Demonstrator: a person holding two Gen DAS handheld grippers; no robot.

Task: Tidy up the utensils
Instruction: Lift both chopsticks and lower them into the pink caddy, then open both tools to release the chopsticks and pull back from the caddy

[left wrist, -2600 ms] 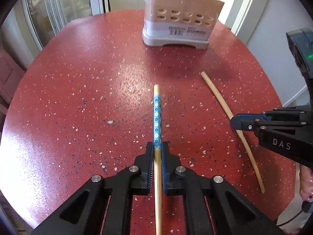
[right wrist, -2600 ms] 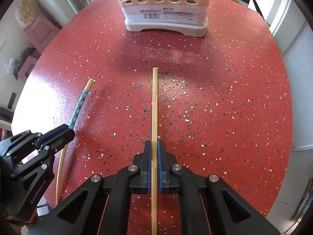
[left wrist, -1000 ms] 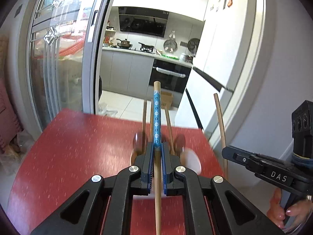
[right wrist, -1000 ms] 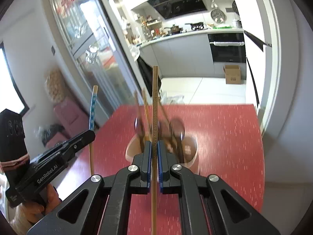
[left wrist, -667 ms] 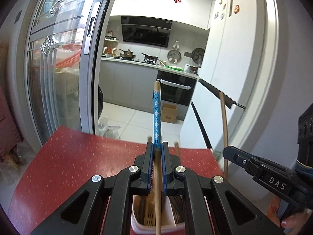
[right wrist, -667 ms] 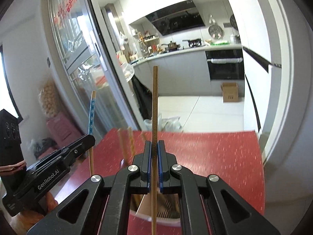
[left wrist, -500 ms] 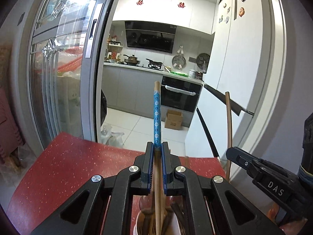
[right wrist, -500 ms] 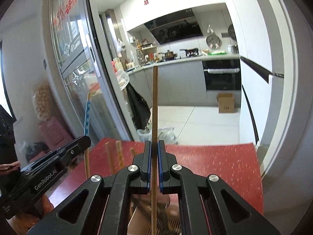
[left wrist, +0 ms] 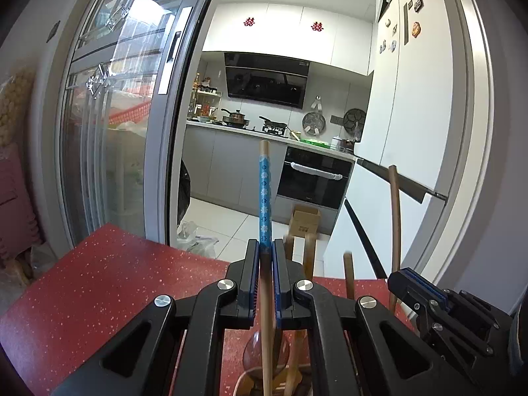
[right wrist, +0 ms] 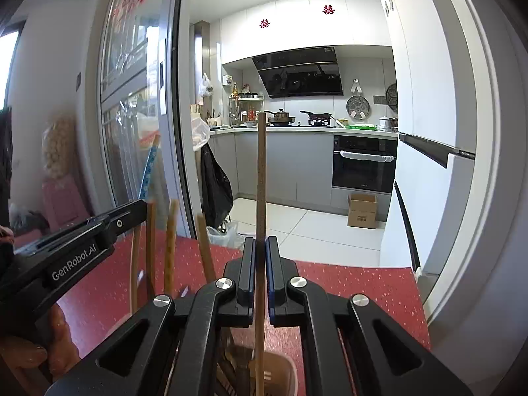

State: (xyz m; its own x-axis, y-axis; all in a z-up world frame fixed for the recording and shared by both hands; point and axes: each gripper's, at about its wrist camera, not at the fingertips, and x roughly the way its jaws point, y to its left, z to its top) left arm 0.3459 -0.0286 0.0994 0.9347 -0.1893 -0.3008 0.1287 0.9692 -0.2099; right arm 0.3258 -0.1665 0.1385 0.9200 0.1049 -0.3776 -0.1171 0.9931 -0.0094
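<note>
My left gripper (left wrist: 264, 250) is shut on a wooden chopstick with a blue flowered band (left wrist: 265, 198), held upright. Its lower end points down among wooden utensils in the holder below (left wrist: 264, 363). My right gripper (right wrist: 260, 247) is shut on a plain wooden chopstick (right wrist: 261, 178), also upright, its lower end above the beige utensil holder (right wrist: 280, 376). The right gripper shows in the left wrist view (left wrist: 412, 283) with its chopstick (left wrist: 394, 217). The left gripper shows in the right wrist view (right wrist: 132, 211) with the blue chopstick (right wrist: 149, 168).
Wooden utensil handles (right wrist: 170, 247) stand up out of the holder between the two grippers. The red speckled table (left wrist: 99, 280) lies below. A glass sliding door (left wrist: 125, 132) is at the left, a white fridge (left wrist: 412, 132) at the right, a kitchen behind.
Both grippers lifted the chopsticks off the table, turned them upright and moved over the utensil holder. In the last half second both have come lower and closer to the holder.
</note>
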